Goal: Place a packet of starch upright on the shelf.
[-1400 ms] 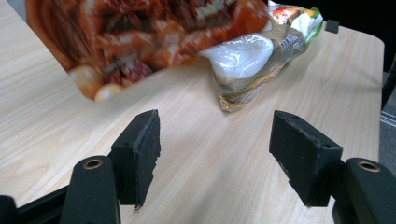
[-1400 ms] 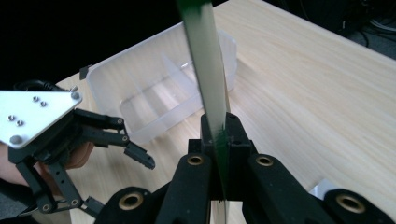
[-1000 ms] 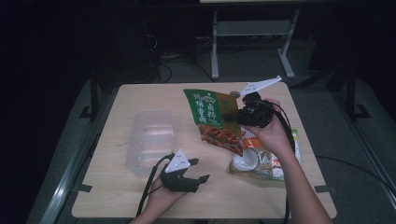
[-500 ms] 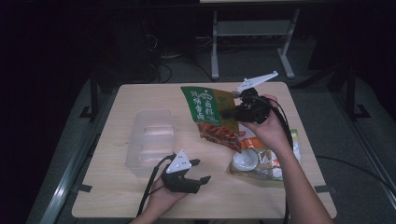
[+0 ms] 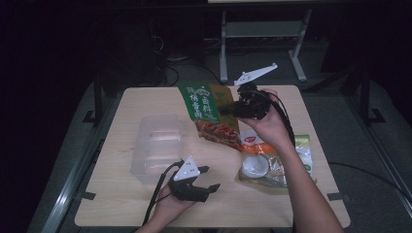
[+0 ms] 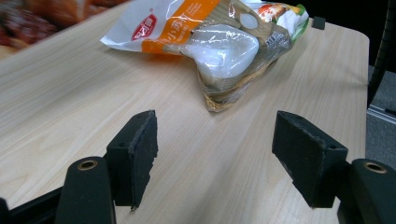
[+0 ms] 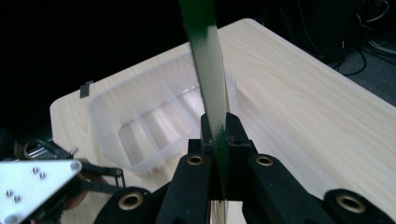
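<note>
Edge-on is how we see the green snack bag (image 7: 205, 70) in the right gripper view: a thin pale and green strip rising from between the closed jaws of the right hand-held gripper (image 7: 218, 135), which pinch it flat. From the high view we get its printed face instead: the green snack bag (image 5: 206, 104) has a dark green top with pale characters and a reddish food picture at its lower end, and the right hand-held gripper (image 5: 228, 110) grips it at its right edge, above the far middle of the desk (image 5: 121, 199). Its long axis runs from the far side toward us, slanting slightly right, the lower end over the desk near the orange and white packet (image 5: 272, 160). In the left gripper view we see that packet (image 6: 219, 42) up close, lying on the wood beyond the left hand-held gripper (image 6: 215, 154), whose jaws stand wide apart with nothing between them. Between both hands sits the clear divided tray (image 5: 158, 145), empty compartments visible in the right gripper view (image 7: 154, 121).
</note>
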`<state>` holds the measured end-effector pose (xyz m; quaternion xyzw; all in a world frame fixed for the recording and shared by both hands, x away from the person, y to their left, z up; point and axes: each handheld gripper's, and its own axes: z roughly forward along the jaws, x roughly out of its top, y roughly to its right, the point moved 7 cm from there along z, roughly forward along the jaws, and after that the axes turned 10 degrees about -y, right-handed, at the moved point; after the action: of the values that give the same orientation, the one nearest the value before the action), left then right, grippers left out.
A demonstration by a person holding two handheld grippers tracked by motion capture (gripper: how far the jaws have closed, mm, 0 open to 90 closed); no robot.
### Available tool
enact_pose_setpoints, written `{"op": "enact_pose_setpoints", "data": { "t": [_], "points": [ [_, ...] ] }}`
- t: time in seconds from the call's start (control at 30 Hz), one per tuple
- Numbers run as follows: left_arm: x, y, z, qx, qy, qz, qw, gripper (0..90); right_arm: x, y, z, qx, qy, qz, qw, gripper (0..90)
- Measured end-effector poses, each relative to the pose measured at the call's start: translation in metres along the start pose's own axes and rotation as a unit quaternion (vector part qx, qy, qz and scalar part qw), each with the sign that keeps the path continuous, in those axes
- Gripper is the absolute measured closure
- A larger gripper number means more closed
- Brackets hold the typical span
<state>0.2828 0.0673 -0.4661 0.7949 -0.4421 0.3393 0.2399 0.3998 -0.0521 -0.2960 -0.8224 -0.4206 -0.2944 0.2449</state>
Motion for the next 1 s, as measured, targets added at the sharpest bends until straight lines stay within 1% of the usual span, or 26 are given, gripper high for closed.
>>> {"op": "enact_pose_setpoints", "data": {
  "t": [0.07,0.1,0.13,0.27,0.33,0.4,0.5,0.57,0.63,0.67,0.7,0.73,0.77,0.8,0.87,0.9,0.97,1.0],
  "points": [
    [0.0,0.0,0.0,0.001,0.0,0.003,1.0,30.9,0.006,-0.001,0.003,0.001,0.002,-0.007,1.0,89.5],
    [0.0,0.0,0.0,0.002,-0.003,0.007,1.0,30.8,0.009,-0.002,0.005,0.003,0.001,-0.005,1.0,89.5],
    [-0.001,0.001,0.0,0.001,-0.004,0.008,1.0,30.8,0.012,-0.002,0.007,0.002,0.002,-0.012,0.9999,89.5],
    [0.0,0.0,0.002,-0.002,-0.007,0.013,0.9999,30.9,0.024,-0.006,0.018,0.007,0.002,-0.018,0.9998,89.5],
    [0.0,0.002,0.003,-0.004,-0.004,0.012,0.9999,30.8,0.03,-0.008,0.024,0.012,0.0,-0.021,0.9997,89.5],
    [-0.001,0.002,0.001,-0.002,-0.01,0.017,0.9998,30.8,0.036,-0.009,0.031,0.016,-0.001,-0.027,0.9995,89.5],
    [0.0,0.002,0.0,-0.001,-0.008,0.016,0.9998,30.9,0.045,-0.011,0.041,0.019,-0.001,-0.034,0.9992,89.5],
    [0.0,0.003,0.0,-0.002,0.001,0.007,1.0,30.9,0.05,-0.013,0.047,0.025,0.001,-0.037,0.999,89.5],
    [0.0,0.003,-0.002,-0.004,0.002,0.006,1.0,30.9,0.054,-0.013,0.051,0.028,0.001,-0.039,0.9988,89.5],
    [0.001,0.003,-0.002,-0.001,0.005,0.009,0.9999,30.9,0.056,-0.013,0.053,0.029,0.004,-0.04,0.9988,89.5],
    [0.001,0.003,-0.002,0.002,0.003,0.012,0.9999,31.0,0.058,-0.014,0.056,0.032,0.003,-0.04,0.9987,89.5],
    [0.0,0.002,-0.003,0.0,-0.001,0.009,1.0,30.9,0.06,-0.015,0.058,0.034,0.003,-0.039,0.9987,89.5],
    [0.001,0.003,-0.002,-0.003,0.002,0.006,1.0,30.9,0.062,-0.015,0.06,0.036,0.004,-0.043,0.9984,89.5],
    [0.001,0.003,-0.003,-0.001,0.002,0.007,1.0,30.9,0.064,-0.015,0.062,0.036,0.005,-0.045,0.9983,89.5],
    [0.002,0.004,-0.004,-0.004,0.002,0.007,1.0,30.7,0.069,-0.015,0.067,0.037,0.005,-0.052,0.998,89.5],
    [0.003,0.005,-0.004,-0.004,0.007,0.004,1.0,30.6,0.07,-0.017,0.069,0.04,0.005,-0.05,0.998,89.5],
    [0.003,0.005,-0.006,-0.004,0.003,0.009,0.9999,30.3,0.074,-0.016,0.073,0.039,0.005,-0.056,0.9976,89.5],
    [0.002,0.006,-0.008,-0.005,0.002,0.009,0.9999,30.2,0.076,-0.018,0.074,0.042,0.006,-0.051,0.9978,89.5]
  ]
}}
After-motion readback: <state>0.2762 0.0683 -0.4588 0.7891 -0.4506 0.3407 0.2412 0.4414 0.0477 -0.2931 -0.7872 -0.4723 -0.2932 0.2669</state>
